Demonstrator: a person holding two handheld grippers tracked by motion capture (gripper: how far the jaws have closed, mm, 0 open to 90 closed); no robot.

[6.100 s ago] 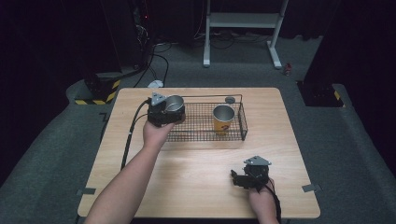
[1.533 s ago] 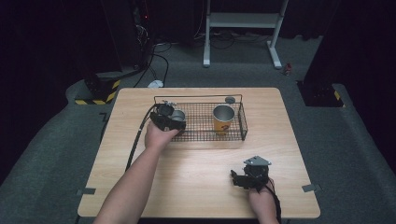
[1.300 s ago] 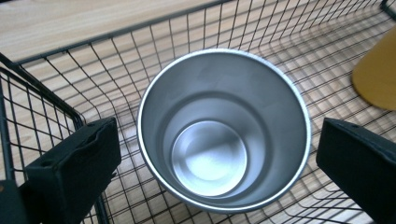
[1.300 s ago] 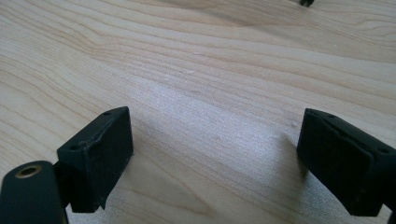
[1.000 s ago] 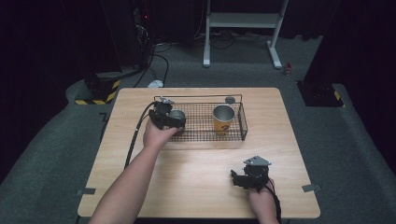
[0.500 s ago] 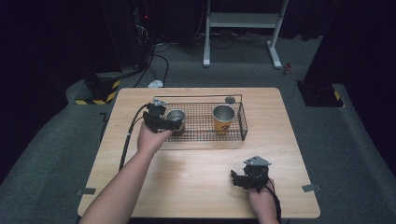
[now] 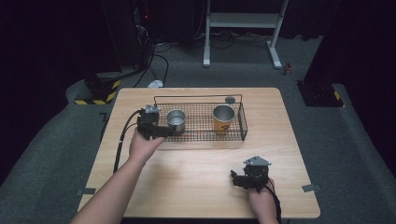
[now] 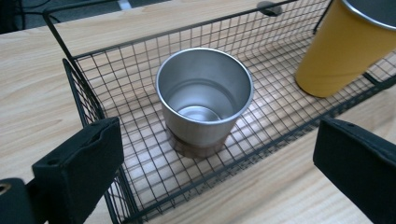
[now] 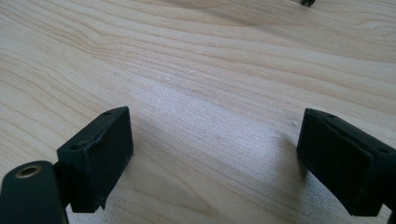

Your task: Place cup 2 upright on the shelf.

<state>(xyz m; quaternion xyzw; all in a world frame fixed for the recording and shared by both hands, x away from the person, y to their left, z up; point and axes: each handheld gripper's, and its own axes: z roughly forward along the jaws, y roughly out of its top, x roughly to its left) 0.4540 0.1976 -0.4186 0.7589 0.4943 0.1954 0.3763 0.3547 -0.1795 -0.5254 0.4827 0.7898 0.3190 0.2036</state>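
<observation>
Your high view looks forward and down over the whole table (image 7: 196, 186). Your left gripper view sits close over the wire basket (image 8: 93, 112), which the high view shares mid-frame. Your right gripper view skims bare tabletop closely.

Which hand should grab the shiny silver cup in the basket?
Probably the left. The left gripper is open right beside the silver cup at the wire basket. The right gripper sits open on bare table, far away.
</observation>
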